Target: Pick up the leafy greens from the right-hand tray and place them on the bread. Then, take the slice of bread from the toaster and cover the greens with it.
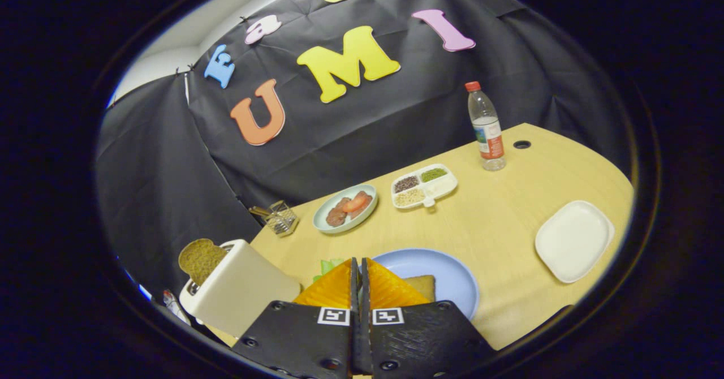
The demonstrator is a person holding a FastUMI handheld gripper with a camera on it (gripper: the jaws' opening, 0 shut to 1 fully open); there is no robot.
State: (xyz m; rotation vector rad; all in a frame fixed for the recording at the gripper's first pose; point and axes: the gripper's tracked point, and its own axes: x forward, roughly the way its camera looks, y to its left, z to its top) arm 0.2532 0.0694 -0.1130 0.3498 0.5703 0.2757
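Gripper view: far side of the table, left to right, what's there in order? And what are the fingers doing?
Wire rack → plate of sliced meat and tomato → divided tray of grains → water bottle. The hand-held gripper has its orange fingers pressed together, just above the blue plate, some green showing at their tips.

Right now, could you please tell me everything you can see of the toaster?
The toaster is a cream-white box with rounded edges, plastic or enamel by its look. It stands upright on the wooden table, beside the shut gripper and near the blue plate. A brown slice of bread sticks up out of its top slot, about half exposed. Nothing else touches it. The orange fingers lie alongside it, apart from it.
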